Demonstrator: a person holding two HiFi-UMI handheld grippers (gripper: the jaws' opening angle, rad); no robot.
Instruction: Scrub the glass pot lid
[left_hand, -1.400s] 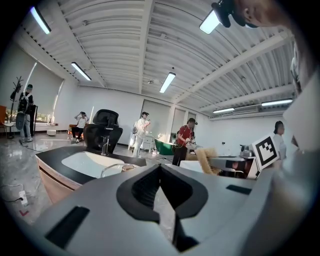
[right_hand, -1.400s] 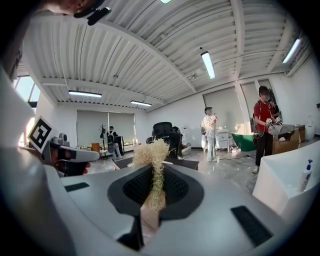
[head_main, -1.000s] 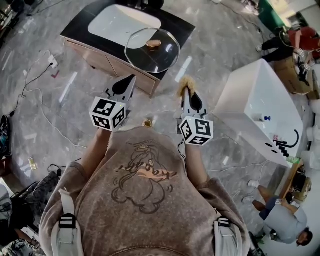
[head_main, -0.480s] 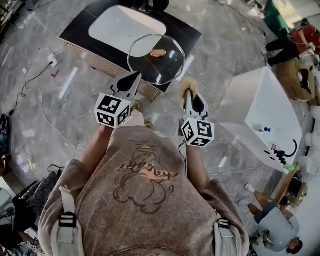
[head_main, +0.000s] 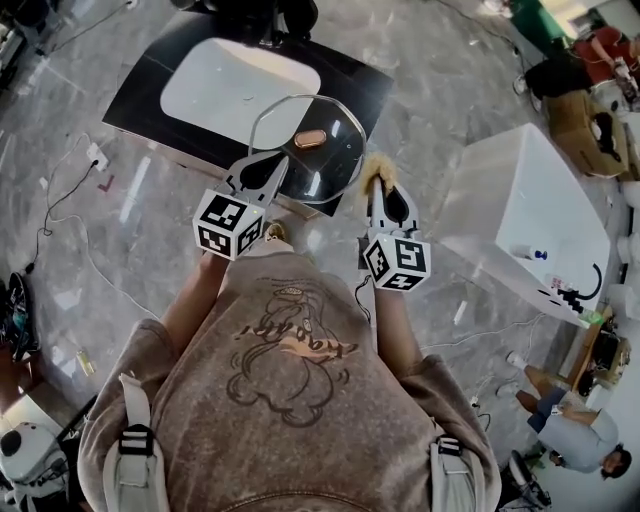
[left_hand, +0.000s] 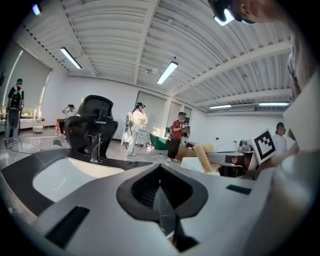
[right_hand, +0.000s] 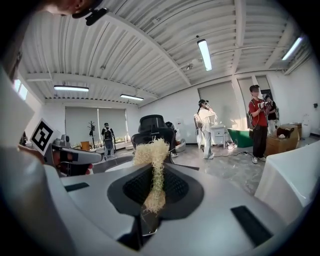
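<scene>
The round glass pot lid (head_main: 318, 165) with a copper knob (head_main: 310, 138) hangs tilted over the front edge of a black counter (head_main: 140, 95). My left gripper (head_main: 268, 162) is shut on the lid's near rim. In the left gripper view that rim shows edge-on as a thin glass blade (left_hand: 164, 215) between the jaws. My right gripper (head_main: 376, 182) is shut on a straw-coloured fibre scrubber (head_main: 375, 168), which sits just right of the lid's rim. The right gripper view shows the scrubber (right_hand: 154, 172) sticking up from the jaws.
A white basin (head_main: 235, 78) is set in the black counter, with a dark faucet (left_hand: 95, 127) behind it. A white block (head_main: 515, 205) carrying small bottles stands to the right. Cables (head_main: 70, 220) lie on the marble floor. People stand at the back and at the lower right (head_main: 575, 445).
The counter and basin have drawn nearer. The held lid has come down toward me with the left gripper. The gap between the scrubber and the lid's rim has closed.
</scene>
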